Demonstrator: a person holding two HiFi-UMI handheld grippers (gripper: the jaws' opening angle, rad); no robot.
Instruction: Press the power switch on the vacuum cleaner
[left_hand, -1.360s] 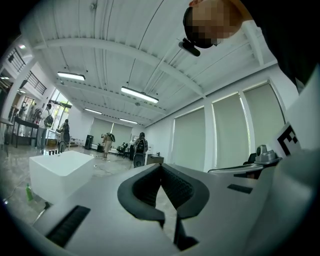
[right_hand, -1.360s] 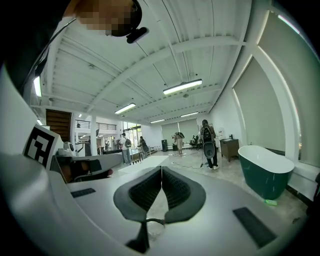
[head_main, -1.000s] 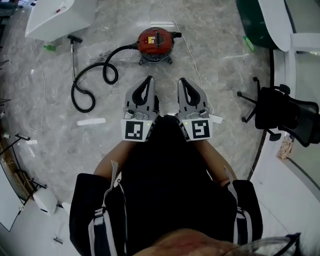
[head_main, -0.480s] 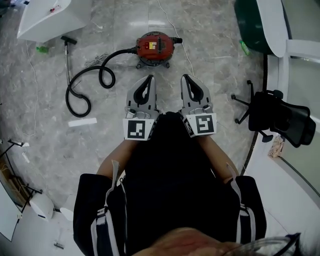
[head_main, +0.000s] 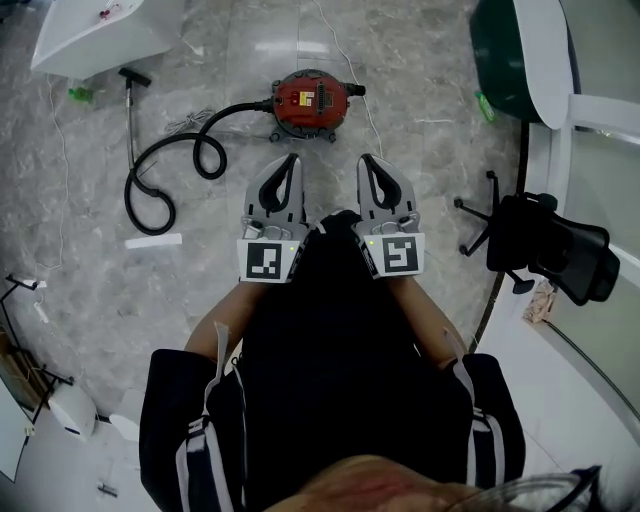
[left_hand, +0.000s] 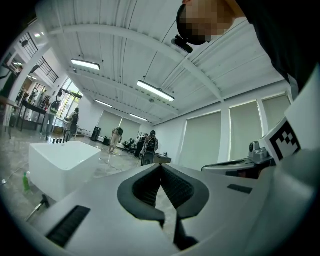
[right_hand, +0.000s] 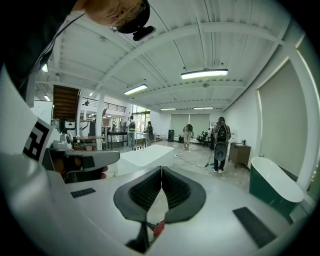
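Left gripper (head_main: 289, 160), right gripper (head_main: 366, 160) side by side, apart, ahead of torso (head_main: 330, 360), both pointing forward. Both jaw pairs closed on nothing (tips meeting, gap open behind them). Left forearm (head_main: 208, 338), right forearm (head_main: 437, 325) bent, angled inward toward grippers.

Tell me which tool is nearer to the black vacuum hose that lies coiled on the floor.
Left. The left tool is just to the right of the hose. The right tool is farther right, beyond the left one.
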